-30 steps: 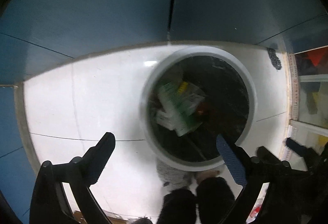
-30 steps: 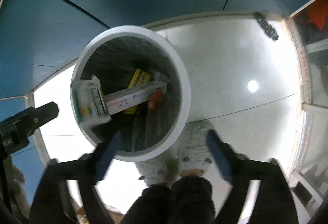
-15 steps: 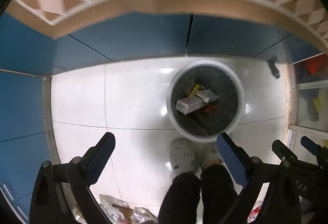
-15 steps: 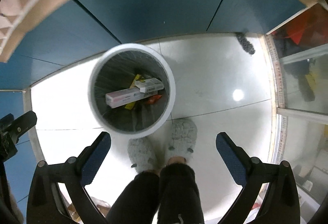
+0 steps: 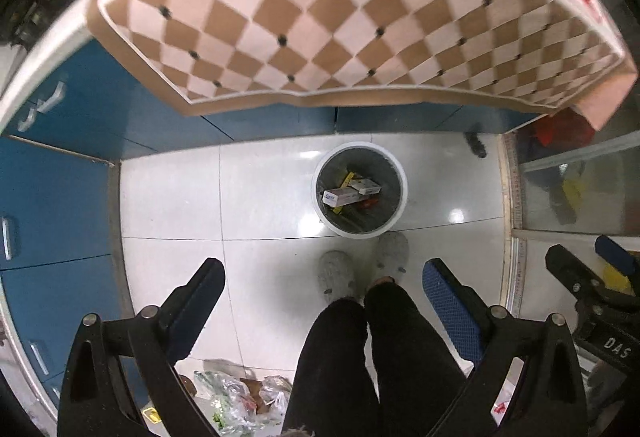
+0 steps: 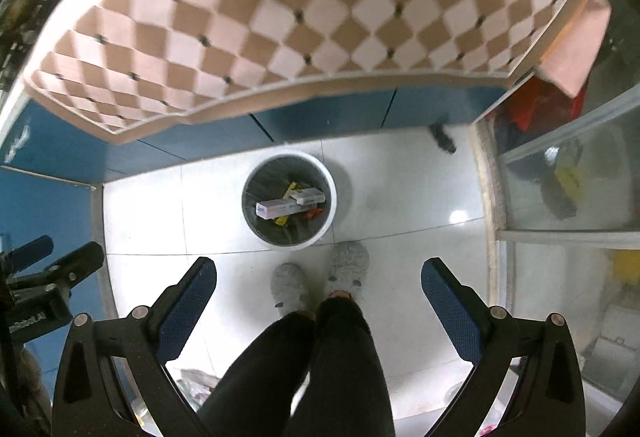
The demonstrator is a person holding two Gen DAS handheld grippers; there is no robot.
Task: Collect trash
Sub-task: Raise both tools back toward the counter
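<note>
Left wrist view: left tool [image 5: 322, 291] spread wide, empty, high over the floor. Trash bin [image 5: 394, 215] lies ahead and slightly right of centre, boxes [image 5: 350, 193] inside. Crumpled wrappers [image 5: 236, 401] lie on the floor below, near its left finger; likely the next pickup, left tool nearer.

Right wrist view: right tool [image 6: 320, 289] also spread, empty. Bin [image 6: 326, 223] ahead, slightly left; bench [image 6: 280, 17] above.

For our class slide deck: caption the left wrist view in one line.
Open left gripper held high above a white trash bin holding discarded boxes.
</note>
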